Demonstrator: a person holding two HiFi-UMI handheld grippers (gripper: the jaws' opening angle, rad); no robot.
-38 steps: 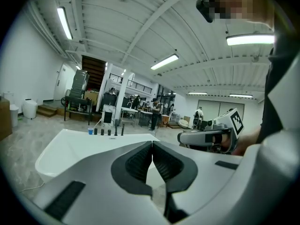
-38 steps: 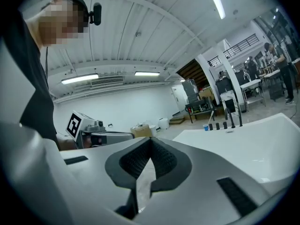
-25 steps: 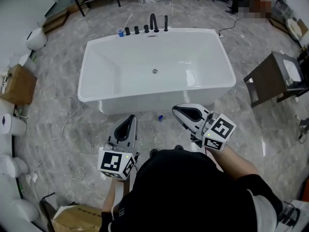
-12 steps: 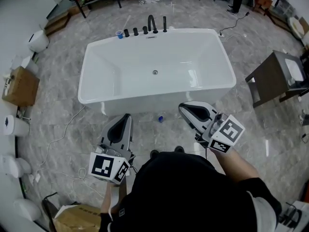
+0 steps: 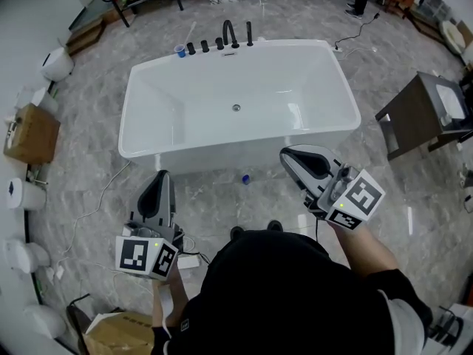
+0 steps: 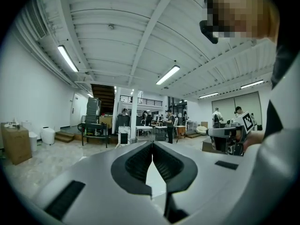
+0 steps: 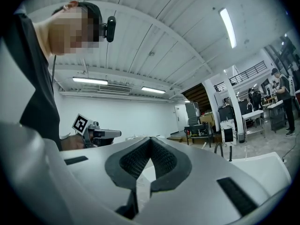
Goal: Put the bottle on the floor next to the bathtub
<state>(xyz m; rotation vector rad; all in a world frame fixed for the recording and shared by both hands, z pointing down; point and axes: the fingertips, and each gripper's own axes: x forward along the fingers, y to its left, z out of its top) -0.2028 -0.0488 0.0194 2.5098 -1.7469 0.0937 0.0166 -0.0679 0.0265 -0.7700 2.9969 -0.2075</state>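
The white bathtub (image 5: 140,150) fills the middle of the head view. A small bottle (image 5: 244,178), of which only the blue top shows from above, stands on the grey floor just in front of the tub's near wall. My left gripper (image 5: 161,175) is held to the bottle's left, well apart from it, shut and empty. My right gripper (image 5: 285,154) hangs to the bottle's right, also shut and empty. In the left gripper view the left gripper (image 6: 152,145) has its pads together and points level across the room. The right gripper (image 7: 150,140) looks the same in its own view.
Black taps (image 5: 222,39) and a blue cup (image 5: 180,50) sit on the tub's far rim. A brown cabinet (image 5: 417,117) stands at the right, a cardboard box (image 5: 29,132) and white fixtures (image 5: 55,61) at the left. A white cable (image 5: 92,209) trails across the floor by my left gripper.
My left gripper has drawn back to the left, away from the tub and the bottle. My right gripper has shifted a little to the right. The bottle has stayed in place.
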